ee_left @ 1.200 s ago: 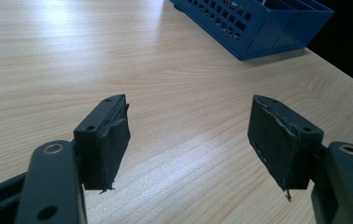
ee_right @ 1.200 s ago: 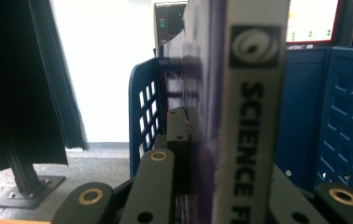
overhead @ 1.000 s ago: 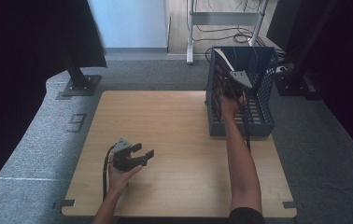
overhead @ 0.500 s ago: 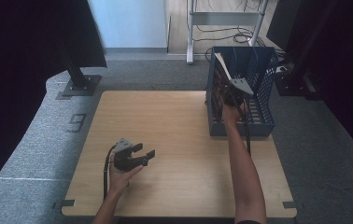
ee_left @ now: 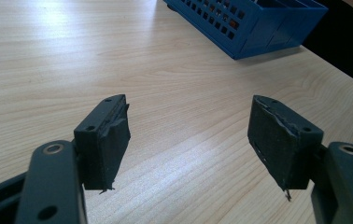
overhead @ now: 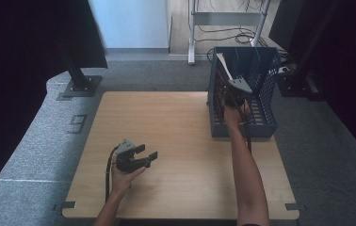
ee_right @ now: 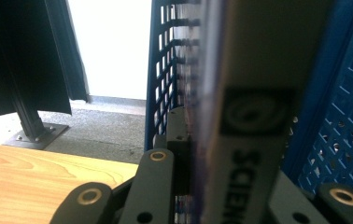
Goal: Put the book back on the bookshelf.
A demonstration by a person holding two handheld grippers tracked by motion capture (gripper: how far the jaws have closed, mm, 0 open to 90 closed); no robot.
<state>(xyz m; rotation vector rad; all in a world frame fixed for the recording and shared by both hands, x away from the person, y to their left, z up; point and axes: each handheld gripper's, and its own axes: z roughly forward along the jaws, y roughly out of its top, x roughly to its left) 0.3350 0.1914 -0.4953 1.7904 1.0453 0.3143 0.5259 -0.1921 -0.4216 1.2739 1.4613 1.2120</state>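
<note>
Nearest the desk's (overhead: 176, 141) front edge, toward its left corner, the left gripper (overhead: 141, 157) is held in a hand just above the wood, its jaws spread wide with nothing between them; in the left gripper view bare board is seen between the pads (ee_left: 111, 140) and beyond them as far as the basket. The whole left half and middle of the desk are seen as open surface up to the far edge. Farther off, at the far right corner, a blue slotted basket (overhead: 265, 127) is stood close to the right edge. The right gripper (overhead: 235, 89) is reached over the basket's near wall, and a book (ee_right: 254, 116) is pinched upright between its closed jaws, inside the basket against the left wall (ee_right: 165, 60). Dark items beside the book are glimpsed but cannot be identified. Beyond the far edge, grey floor is seen.
</note>
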